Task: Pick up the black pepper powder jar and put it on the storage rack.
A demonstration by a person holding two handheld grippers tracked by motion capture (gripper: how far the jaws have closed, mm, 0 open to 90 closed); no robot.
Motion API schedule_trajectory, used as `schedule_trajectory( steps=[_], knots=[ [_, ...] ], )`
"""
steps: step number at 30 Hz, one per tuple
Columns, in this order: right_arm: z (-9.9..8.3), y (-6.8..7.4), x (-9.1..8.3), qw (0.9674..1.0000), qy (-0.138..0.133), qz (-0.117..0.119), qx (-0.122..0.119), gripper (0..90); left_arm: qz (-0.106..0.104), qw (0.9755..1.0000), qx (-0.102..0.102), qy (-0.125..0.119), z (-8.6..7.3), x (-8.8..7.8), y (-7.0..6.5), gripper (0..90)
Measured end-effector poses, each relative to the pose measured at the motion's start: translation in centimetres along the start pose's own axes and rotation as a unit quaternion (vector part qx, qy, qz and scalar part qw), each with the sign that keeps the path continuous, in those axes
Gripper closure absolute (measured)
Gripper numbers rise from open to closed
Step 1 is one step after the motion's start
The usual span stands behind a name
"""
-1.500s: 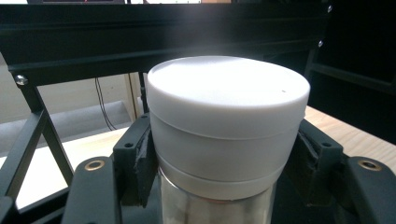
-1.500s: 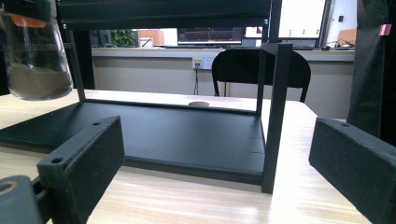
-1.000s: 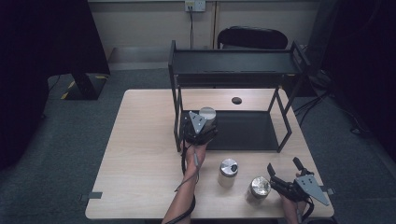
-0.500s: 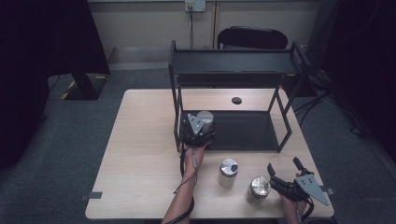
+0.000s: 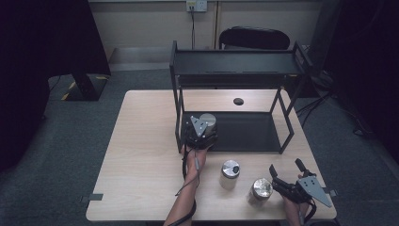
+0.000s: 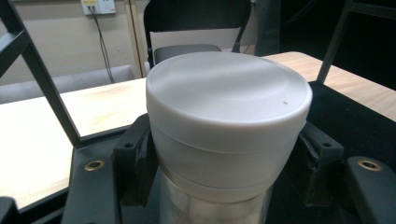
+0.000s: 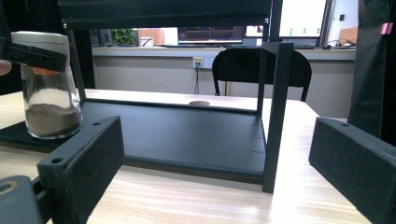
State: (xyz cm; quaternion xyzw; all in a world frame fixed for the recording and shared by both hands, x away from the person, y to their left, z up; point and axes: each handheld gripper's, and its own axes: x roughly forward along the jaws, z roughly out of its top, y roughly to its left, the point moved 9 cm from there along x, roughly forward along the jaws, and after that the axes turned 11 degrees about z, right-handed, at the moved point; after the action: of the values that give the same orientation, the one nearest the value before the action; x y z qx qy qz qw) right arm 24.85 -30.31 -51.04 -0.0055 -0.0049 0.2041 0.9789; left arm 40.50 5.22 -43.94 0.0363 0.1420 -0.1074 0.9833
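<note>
A glass jar with a white lid [image 6: 229, 93] stands on the lower shelf [image 5: 249, 134] of a black two-level rack, near its front left corner. My left gripper [image 6: 224, 163] is shut on it, one jaw pressing each side just under the lid. The high view shows the same left gripper [image 5: 200, 128] with the jar [image 5: 207, 119] in front of it. From the right gripper view the jar [image 7: 51, 88] holds brownish powder and rests on the shelf [image 7: 187, 135]. My right gripper [image 5: 287, 168] lies open near the table's front right edge, nothing between its jaws [image 7: 219, 163].
Two more jars stand on the table in front of the rack, one [image 5: 230, 172] in the middle and one [image 5: 261, 188] just left of the right gripper. A small dark disc [image 5: 238, 101] lies behind the rack. A black chair [image 5: 254, 37] stands beyond the table.
</note>
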Motion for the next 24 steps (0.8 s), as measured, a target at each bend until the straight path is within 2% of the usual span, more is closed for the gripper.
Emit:
schedule_trajectory(
  steps=[7, 24],
  knots=[
    [0.01, 0.00, 0.01, 1.0000, 0.001, 0.000, 0.000, 2.5, 0.003, 1.0000, -0.003, -0.004, -0.25, -0.11, -0.15, 34.2],
    [0.02, -0.02, 0.03, 1.0000, 0.001, 0.001, 0.001, 2.5, -0.010, 0.9999, -0.006, 0.006, 0.04, -0.02, 0.48, 33.8]
  ],
)
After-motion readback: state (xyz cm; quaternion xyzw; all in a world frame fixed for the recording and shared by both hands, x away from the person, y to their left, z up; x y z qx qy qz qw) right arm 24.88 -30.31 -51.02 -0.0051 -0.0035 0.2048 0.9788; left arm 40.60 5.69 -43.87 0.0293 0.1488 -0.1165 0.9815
